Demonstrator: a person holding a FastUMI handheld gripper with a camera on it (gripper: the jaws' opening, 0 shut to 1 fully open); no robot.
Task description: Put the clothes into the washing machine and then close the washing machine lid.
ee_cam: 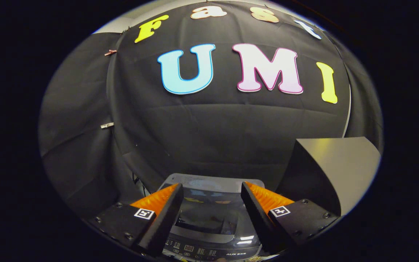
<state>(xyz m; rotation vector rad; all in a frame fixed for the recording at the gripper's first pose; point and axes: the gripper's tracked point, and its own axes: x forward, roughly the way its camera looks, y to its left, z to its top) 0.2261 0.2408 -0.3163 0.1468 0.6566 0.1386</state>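
Grey washing machine (213, 218) below spread, empty claw (212, 198), lid down

You have one washing machine (213, 222) low in the frame, lid down, one dark box (335, 171) at lower right, and one gripper (212, 214) whose two jaws stand apart, holding nothing.

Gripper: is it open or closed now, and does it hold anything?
Gripper: open, holding nothing; its fingers are spread above the washing machine, whose lid is down.
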